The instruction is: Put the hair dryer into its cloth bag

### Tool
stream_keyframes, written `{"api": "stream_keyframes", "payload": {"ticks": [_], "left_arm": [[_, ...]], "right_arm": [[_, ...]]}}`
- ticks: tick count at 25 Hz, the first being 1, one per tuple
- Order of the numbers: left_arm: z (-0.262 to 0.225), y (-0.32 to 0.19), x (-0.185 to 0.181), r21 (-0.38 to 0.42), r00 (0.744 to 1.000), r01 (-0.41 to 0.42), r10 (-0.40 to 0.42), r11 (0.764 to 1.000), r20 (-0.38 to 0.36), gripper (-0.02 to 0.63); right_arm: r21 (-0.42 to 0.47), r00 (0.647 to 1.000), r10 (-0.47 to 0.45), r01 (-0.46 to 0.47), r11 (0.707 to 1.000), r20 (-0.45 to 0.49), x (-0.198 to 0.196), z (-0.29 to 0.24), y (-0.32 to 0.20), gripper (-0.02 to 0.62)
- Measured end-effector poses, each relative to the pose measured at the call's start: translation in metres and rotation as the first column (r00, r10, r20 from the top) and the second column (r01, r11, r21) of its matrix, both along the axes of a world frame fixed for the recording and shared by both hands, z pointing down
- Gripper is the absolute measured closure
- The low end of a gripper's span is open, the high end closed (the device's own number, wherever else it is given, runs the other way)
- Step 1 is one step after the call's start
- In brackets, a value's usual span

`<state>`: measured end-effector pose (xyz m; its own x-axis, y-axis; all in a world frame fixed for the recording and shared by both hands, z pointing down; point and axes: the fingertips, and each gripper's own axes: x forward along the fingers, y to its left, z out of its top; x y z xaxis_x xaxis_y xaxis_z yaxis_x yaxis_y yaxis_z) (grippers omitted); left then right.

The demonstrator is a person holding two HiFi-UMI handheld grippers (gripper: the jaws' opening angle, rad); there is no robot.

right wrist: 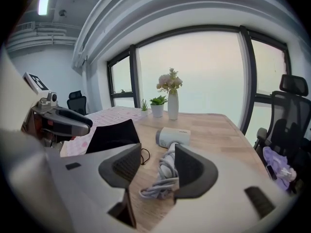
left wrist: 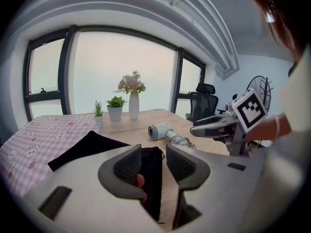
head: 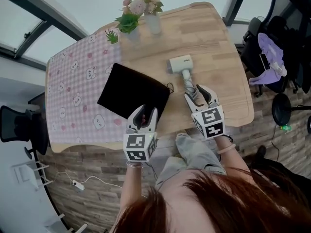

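I'm holding the left gripper (left wrist: 153, 165) with its fingers apart, nothing pressed between them, over the near corner of the black cloth bag (head: 133, 92). The right gripper (right wrist: 156, 160) is also standing open, its fingers straddling the grey coiled cord (right wrist: 163, 178) of the hair dryer (head: 181, 63). The dryer is lying flat on the wooden tabletop (head: 218, 42), just right of the bag and outside it. A small mark on its white barrel is too tiny to read. The cubes are showing only black-and-white square markers.
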<state>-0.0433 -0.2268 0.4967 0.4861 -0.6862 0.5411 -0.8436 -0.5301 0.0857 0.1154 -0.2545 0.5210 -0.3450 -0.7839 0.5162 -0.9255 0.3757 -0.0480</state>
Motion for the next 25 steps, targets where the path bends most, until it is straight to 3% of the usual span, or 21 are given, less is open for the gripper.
{"api": "stream_keyframes", "payload": {"ticks": [9,20,25], "left_arm": [[0.047,-0.013,-0.002,-0.067,0.995,0.009,-0.002,0.998,0.103,0.431],[0.079,-0.019,-0.009,-0.11,0.982,0.022,-0.001,0.994,0.189,0.428],[0.08,-0.023,-0.01,-0.093,0.977,0.028,-0.008,0.995,0.212,0.473]], "right_arm": [[-0.063,1.0,0.001,-0.002,0.998,-0.012,0.005,0.039,-0.016,0.359],[-0.16,1.0,-0.001,0.001,0.987,0.002,0.004,0.083,-0.027,0.31],[-0.187,1.0,-0.005,0.006,0.982,0.007,0.0,0.095,-0.03,0.297]]}}
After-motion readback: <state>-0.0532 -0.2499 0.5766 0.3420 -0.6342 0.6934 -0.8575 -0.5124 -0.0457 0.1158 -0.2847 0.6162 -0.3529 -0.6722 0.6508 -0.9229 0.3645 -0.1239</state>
